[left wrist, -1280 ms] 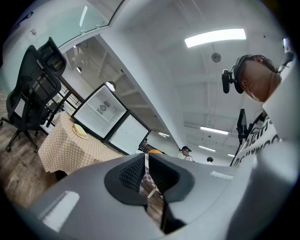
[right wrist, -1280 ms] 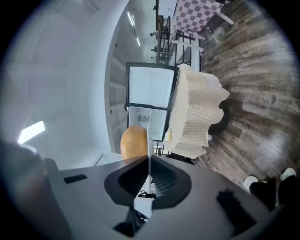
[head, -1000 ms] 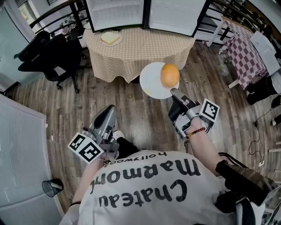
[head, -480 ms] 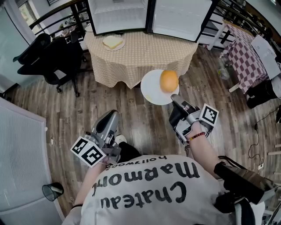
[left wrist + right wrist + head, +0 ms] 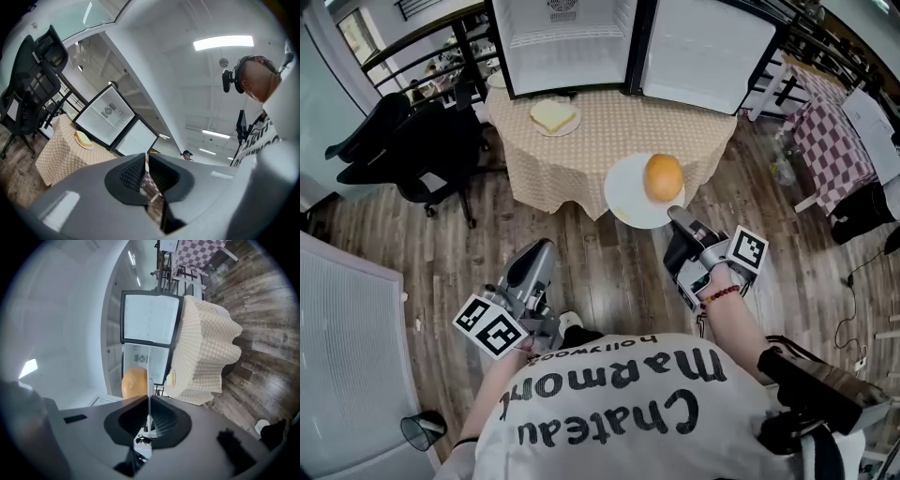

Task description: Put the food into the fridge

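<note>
The right gripper (image 5: 682, 223), right of centre in the head view, is closed on the near rim of a white plate (image 5: 628, 192). In the right gripper view the rim shows as a thin upright line pinched between the jaws. The plate is held out level above the wooden floor (image 5: 609, 272), just in front of the table (image 5: 619, 127), with its far edge overlapping the table's hanging checked cloth. A round orange bun (image 5: 664, 177) sits on the right half of the plate, so the food is in the air and not in the fridge.

The fridge (image 5: 567, 47) stands open at the top centre of the frame, behind the table, with its door (image 5: 708, 52) swung to the right and its white inside bare. On the table, in front of the fridge's opening, a second small plate carries a pale slice of bread (image 5: 554, 115).

The left gripper (image 5: 546, 251) hangs low at the lower left of centre, above the floor and well apart from the plate. In the left gripper view its jaws are closed, with only a slim gap and nothing between them.

A black office chair (image 5: 394, 141) stands at the left of the frame, beside the table.
</note>
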`<state>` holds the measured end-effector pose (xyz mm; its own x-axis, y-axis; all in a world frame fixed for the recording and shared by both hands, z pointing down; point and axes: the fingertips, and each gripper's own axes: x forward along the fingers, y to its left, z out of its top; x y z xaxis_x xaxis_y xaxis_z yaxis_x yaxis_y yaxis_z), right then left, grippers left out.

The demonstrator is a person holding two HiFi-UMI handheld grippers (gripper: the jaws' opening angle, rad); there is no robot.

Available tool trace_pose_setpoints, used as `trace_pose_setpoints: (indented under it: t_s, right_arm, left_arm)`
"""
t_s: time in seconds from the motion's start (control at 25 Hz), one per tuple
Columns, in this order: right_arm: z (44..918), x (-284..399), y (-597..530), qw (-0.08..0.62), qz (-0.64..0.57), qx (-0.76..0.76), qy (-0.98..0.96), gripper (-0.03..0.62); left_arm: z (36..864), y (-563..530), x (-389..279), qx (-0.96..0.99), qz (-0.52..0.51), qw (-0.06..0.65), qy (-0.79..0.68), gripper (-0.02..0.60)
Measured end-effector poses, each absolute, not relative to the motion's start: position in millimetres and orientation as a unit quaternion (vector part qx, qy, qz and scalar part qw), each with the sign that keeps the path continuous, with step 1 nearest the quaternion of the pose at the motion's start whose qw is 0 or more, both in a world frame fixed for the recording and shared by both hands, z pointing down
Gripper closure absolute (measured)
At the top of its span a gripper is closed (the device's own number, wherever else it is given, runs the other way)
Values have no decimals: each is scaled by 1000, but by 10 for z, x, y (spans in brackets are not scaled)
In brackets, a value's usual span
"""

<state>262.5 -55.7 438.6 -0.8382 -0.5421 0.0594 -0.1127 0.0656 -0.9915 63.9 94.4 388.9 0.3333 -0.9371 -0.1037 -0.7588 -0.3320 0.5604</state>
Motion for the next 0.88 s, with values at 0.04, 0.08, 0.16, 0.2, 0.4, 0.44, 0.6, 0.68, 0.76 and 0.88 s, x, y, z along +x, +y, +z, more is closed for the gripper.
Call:
trace_pose_setpoints:
  t_s: [0.04,0.08,0.16,0.2,0.4,0.44,0.6,0.68,0.76,0.88]
  right_arm:
    - [4368,2549,-622,168,-642,-231,712,568]
    - [4348,2468,-689,170,-641,-231,712,568]
    - [4309,2300,-827,177,-641,-235,709,568]
    - [4287,2211,-894,180,-641,-236,708,568]
    - [4192,1740,-1165,192,-641,-233,706,568]
    - [4182,1655,-1213,194,-641,-232,705,568]
    - [4166,1362,-1440,210,-637,-238,703,569]
    - [4171,1270,-1562,222,-631,-241,703,569]
    - [4176,1208,-1687,232,-625,-246,704,569]
    - [4164,1125,-1841,236,-620,-252,705,569]
  left_arm:
    - [3867,878,549,789,-213,211,-536,571]
    - [3844,811,456,790,-215,211,-535,571]
    - [3807,678,267,793,-215,212,-530,578]
    - [3793,612,168,794,-210,212,-529,578]
    - [3765,291,-343,800,-164,210,-538,578]
    - [3755,231,-435,803,-158,208,-536,578]
    - [3714,-10,-763,818,-150,204,-516,578]
    - [3717,-142,-904,827,-140,201,-507,578]
    - [3705,-290,-1022,832,-135,194,-502,578]
    - [3676,-516,-1105,836,-139,191,-495,578]
